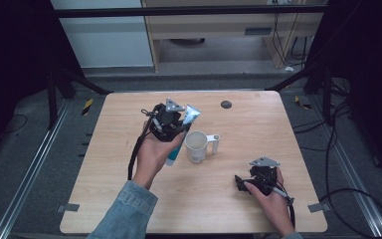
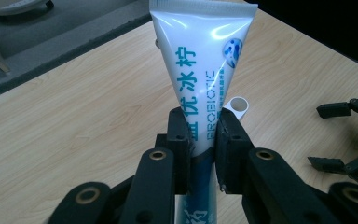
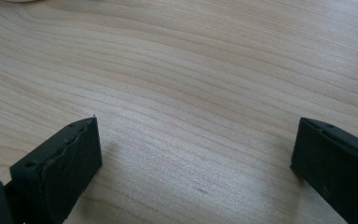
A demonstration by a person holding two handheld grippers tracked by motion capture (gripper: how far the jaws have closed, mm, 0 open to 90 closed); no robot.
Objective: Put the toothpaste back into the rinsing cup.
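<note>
Nearest the person, the right gripper rests low on the pale wooden table, its jaws spread wide with only bare wood between them. Farther out, the left gripper is clamped on a white-and-blue plastic toothpaste tube (crimped end away from the hand), held above the table just beside a white handled mug.

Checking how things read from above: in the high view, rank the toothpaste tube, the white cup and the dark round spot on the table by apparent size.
1. toothpaste tube, partly hidden, so unsure against the cup
2. white cup
3. dark round spot
</note>
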